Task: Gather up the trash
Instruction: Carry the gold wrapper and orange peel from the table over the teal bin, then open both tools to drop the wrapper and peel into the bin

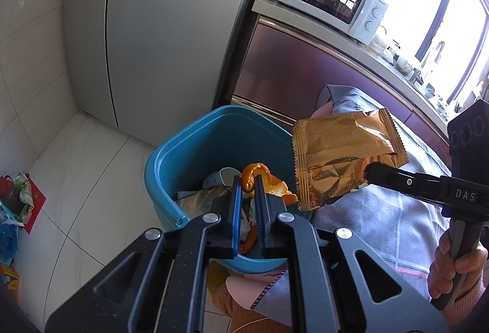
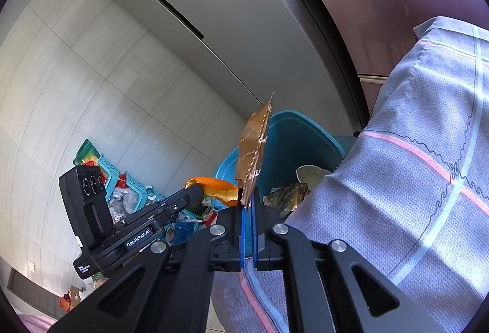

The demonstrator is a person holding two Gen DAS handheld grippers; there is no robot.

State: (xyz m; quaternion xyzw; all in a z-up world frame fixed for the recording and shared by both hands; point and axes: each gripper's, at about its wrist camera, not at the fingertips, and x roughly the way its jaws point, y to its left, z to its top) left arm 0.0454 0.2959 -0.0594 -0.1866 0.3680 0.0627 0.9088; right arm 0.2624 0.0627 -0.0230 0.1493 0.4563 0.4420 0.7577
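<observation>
Both loads hang over the round blue plastic bin (image 1: 195, 149), which already holds wrappers and a cup. The left gripper (image 1: 246, 189) has its jaws clamped on a curled orange peel (image 1: 259, 180); the right gripper (image 2: 248, 198) pinches a crinkled gold foil wrapper (image 2: 253, 149). Neither is dropped yet (more litter sits on the floor (image 1: 91, 180)).

Peel (image 1: 259, 180) and wrapper (image 1: 345, 162) above bin (image 1: 171, 155) (refrigerator (image 1: 159, 27) behind).

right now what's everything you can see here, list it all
blue plastic trash bin: 1, blue, on floor by fridge, holding trash
curled orange peel: 1, orange, in left gripper over bin
gold foil snack wrapper: 1, gold, in right gripper beside bin
white microwave: 1, white, on counter
grey fridge: 1, behind bin
grey checked cloth: 1, right of bin
left gripper: shut on peel
right gripper: shut on wrapper
</observation>
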